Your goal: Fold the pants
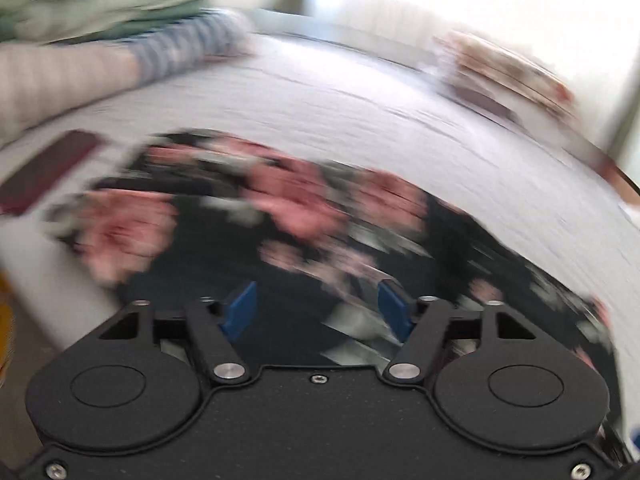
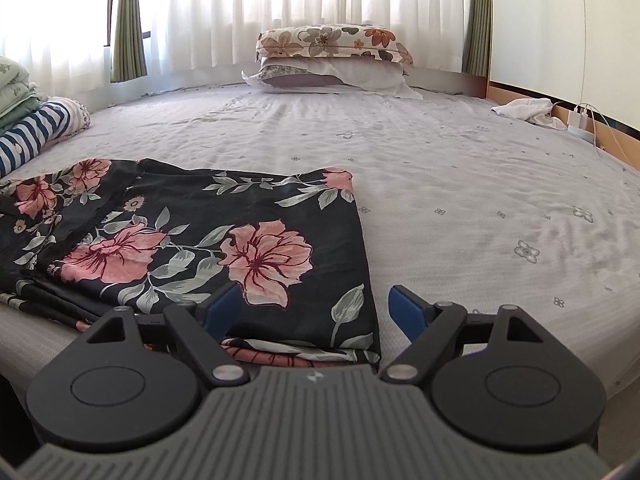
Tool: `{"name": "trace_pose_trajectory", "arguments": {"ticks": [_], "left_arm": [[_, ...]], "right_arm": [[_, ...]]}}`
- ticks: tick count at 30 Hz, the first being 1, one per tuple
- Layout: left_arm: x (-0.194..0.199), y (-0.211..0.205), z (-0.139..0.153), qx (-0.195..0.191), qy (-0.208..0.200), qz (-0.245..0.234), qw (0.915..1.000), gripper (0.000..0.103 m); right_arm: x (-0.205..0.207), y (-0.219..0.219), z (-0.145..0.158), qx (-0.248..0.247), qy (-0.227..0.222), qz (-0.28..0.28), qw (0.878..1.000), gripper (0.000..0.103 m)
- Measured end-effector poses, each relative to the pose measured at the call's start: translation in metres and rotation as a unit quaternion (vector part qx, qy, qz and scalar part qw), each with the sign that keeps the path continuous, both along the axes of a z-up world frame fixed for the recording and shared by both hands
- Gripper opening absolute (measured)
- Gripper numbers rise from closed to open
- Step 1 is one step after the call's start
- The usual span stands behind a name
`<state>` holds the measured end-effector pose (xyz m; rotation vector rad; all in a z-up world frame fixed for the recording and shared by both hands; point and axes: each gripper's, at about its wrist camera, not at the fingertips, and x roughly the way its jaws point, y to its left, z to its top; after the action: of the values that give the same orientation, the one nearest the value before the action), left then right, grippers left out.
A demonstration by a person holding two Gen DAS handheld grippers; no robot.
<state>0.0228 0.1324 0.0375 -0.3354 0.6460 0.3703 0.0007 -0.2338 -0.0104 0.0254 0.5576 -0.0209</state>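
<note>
The black pants (image 2: 192, 240) with pink flowers lie folded on the pale bed sheet (image 2: 460, 200), at the near left in the right wrist view. Their right edge runs down between the blue pads of my right gripper (image 2: 314, 308), which hovers open over the near corner without pressing on it. The left wrist view is smeared by motion. There the pants (image 1: 280, 220) spread across the middle, and my left gripper (image 1: 317, 308) stands open just above the dark cloth, its blue fingers (image 1: 240, 310) apart with nothing clamped.
Two stacked pillows (image 2: 332, 56) sit at the far end of the bed by white curtains (image 2: 280, 0). Folded striped and green clothes (image 2: 36, 124) lie at the left edge. A white cloth (image 2: 528, 110) and a charger (image 2: 578, 120) rest at the right rail. A dark red flat object (image 1: 48, 168) lies left.
</note>
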Motion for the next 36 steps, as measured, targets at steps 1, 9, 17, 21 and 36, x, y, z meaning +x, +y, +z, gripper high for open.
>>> {"name": "trace_pose_trajectory", "arguments": {"ticks": [1, 9, 17, 21, 36], "left_arm": [[0.000, 0.014, -0.001, 0.001, 0.003, 0.036, 0.9994, 0.091], [-0.006, 0.095, -0.027, -0.001, 0.014, 0.185, 0.9826, 0.093], [-0.006, 0.117, -0.049, -0.022, -0.032, 0.190, 0.9810, 0.094], [-0.002, 0.118, -0.051, -0.003, -0.041, 0.202, 0.9785, 0.045], [-0.007, 0.115, -0.040, -0.034, -0.071, 0.227, 0.9707, 0.057]], "right_arm": [[0.001, 0.000, 0.000, -0.001, 0.001, -0.001, 1.000, 0.089], [0.005, 0.007, -0.003, -0.008, 0.008, 0.000, 1.000, 0.089], [0.008, 0.020, -0.002, -0.029, 0.007, 0.010, 1.000, 0.089], [0.011, 0.024, -0.003, -0.032, 0.009, 0.014, 0.999, 0.089], [0.012, 0.023, -0.004, -0.012, 0.007, 0.017, 1.000, 0.089]]}}
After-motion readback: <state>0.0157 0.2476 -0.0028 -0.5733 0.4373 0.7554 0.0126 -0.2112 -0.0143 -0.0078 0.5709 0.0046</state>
